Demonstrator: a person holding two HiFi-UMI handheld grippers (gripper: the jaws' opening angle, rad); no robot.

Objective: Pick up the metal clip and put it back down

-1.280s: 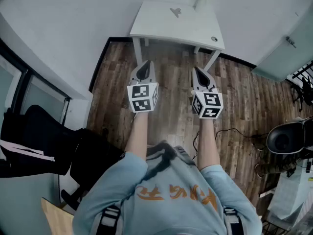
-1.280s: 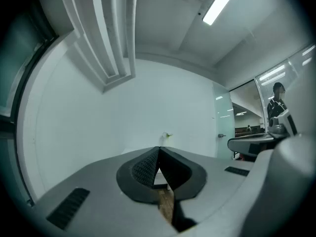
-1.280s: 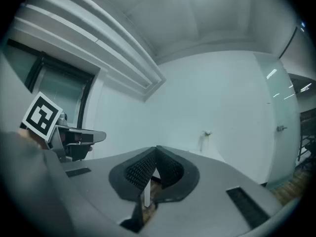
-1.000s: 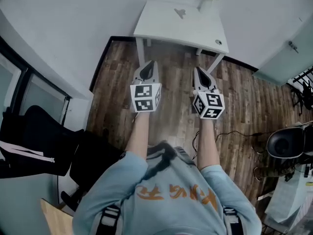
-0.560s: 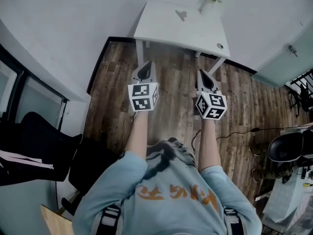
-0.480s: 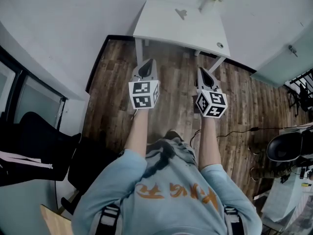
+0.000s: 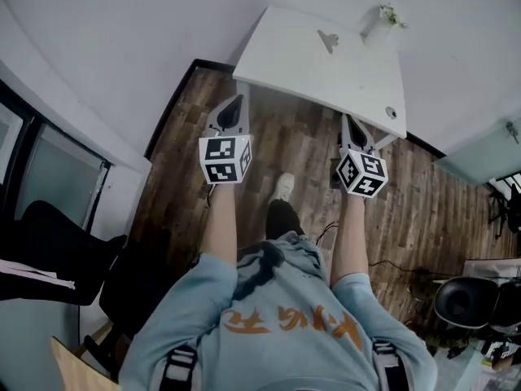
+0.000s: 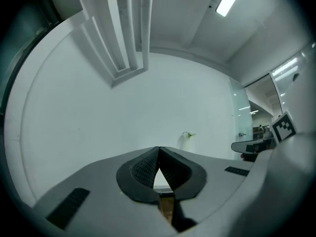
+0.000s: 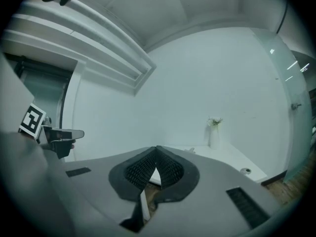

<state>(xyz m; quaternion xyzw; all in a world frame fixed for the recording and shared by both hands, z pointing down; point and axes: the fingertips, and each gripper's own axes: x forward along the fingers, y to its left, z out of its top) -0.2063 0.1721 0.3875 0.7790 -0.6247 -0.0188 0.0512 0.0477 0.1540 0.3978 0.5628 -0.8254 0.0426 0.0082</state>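
1. Nothing of the task is done yet. The metal clip (image 7: 328,41) lies on the white counter (image 7: 281,55), well ahead of both pairs of jaws and nearer the right gripper's line than the left's.
2. The left gripper (image 7: 235,106) has its jaws pressed together with nothing between them. The right gripper (image 7: 352,126) is the same, pads meeting and empty.
3. Everything is left, as I judge it: reach over the counter, spread one pair of jaws, pinch the clip, lift it and set it down.
4. In the head view the counter's near edge lies just ahead of both jaw tips, which hang over the wooden floor (image 7: 301,145).
5. Bare counter surrounds the clip. A small vase (image 7: 381,19) stands beyond it to the right, and a round hole (image 7: 391,112) sits just ahead of the right jaws.
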